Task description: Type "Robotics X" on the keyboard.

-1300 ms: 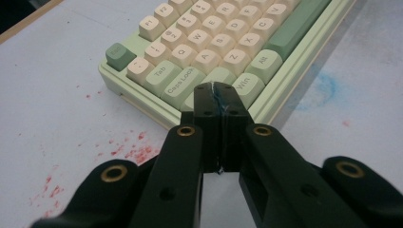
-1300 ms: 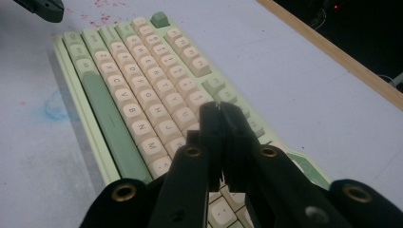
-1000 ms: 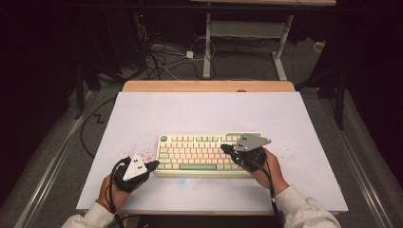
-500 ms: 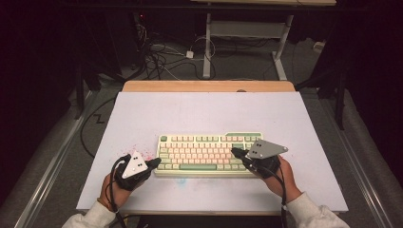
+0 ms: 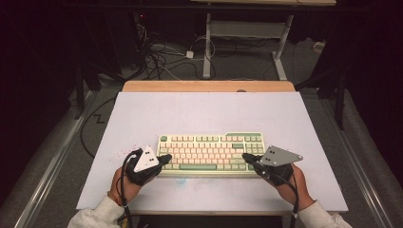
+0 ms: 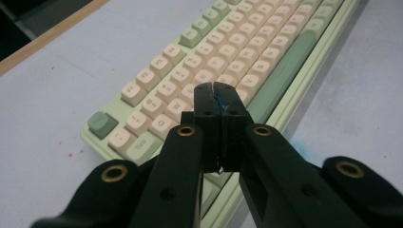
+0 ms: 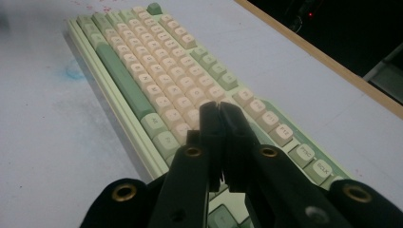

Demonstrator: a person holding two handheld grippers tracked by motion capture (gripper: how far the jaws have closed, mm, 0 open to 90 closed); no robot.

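Presumably typing, both tongs, left (image 5: 166, 158) and right (image 5: 246, 157), are pressed together over the cream-and-green plastic keyboard (image 5: 211, 151) mid-desk (image 5: 199, 114), so each tip should strike one key squarely, straight down.

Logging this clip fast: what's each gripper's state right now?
Left gripper: shut, holding nothing, tips over the keyboard's left end.
Right gripper: shut, holding nothing, tips over its right end.

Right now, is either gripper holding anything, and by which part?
Nothing is held: left gripper and right gripper are shut empty over the keyboard.
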